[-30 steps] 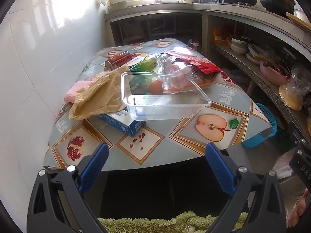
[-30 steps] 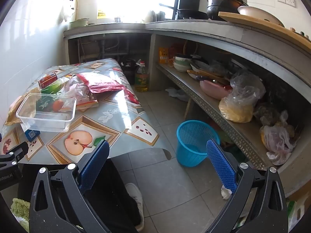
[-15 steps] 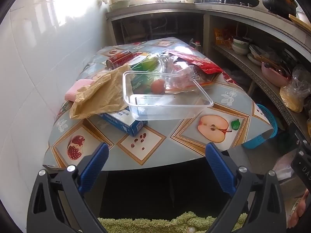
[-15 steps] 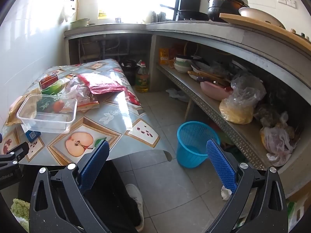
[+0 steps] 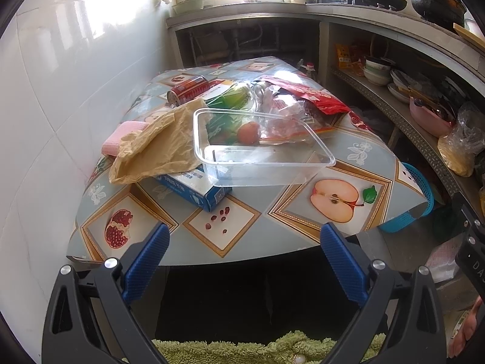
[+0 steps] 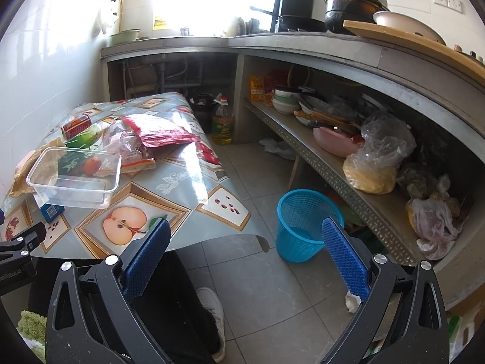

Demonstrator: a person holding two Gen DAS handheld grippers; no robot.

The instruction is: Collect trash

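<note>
1. Kitchen corner here, with a low surface under a fruit-print cloth, pushed against the tiled wall, so you can really only reach in from the front.
2. Left gripper hovers off the near edge, fingers wide apart and empty. Right gripper is the same, hanging over the floor and aimed at the blue basket, probably where the trash ends up.
3. Closest junk: a blue box with a clear tub propped on it, and a brown paper bag draped over the box.
4. Further back: a red can on its side and a red wrapper.
</note>
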